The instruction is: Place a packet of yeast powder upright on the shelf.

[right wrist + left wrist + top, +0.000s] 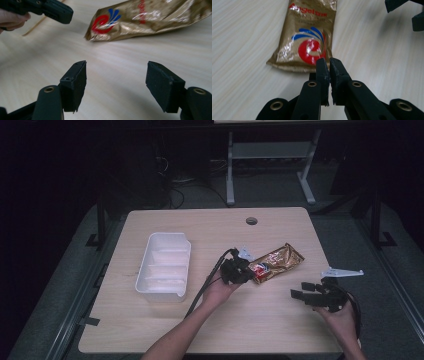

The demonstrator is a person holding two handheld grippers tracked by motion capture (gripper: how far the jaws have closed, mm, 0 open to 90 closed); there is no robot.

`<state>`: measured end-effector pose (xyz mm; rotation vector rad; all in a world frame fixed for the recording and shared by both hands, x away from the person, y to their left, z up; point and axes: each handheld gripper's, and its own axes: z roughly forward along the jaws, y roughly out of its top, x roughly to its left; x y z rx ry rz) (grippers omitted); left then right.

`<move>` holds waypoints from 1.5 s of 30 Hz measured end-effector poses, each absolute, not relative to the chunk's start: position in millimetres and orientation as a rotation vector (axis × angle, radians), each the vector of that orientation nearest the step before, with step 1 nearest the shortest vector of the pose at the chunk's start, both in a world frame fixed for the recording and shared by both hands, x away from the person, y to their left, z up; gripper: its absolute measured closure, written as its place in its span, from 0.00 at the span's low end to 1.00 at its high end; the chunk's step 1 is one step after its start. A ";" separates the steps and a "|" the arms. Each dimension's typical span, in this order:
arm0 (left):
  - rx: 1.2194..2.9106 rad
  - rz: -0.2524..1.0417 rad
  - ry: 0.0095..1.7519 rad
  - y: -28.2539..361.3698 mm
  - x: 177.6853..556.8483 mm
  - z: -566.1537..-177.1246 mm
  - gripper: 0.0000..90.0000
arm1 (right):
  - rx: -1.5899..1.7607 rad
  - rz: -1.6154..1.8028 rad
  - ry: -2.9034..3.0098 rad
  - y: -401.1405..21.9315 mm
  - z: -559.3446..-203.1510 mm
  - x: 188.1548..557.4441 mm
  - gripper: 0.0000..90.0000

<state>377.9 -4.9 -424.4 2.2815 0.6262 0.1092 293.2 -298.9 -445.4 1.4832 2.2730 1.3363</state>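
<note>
High view: gold snack packet [276, 263] mid-counter; left gripper [243, 270] jaws clenched at packet's near end, nothing between; right gripper [305, 292] jaws released, near counter's right edge.

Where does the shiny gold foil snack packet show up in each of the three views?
High view: shiny gold foil snack packet right of centre on the table.
Left gripper view: top centre, beyond the claw.
Right gripper view: upper right.
Shared landmark: its red swirl logo.
</note>
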 end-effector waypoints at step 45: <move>2.401 0.073 0.723 -42.9 420.0 -440.7 1.00 | 1.919 1.296 2.063 -322.5 -463.0 404.5 0.41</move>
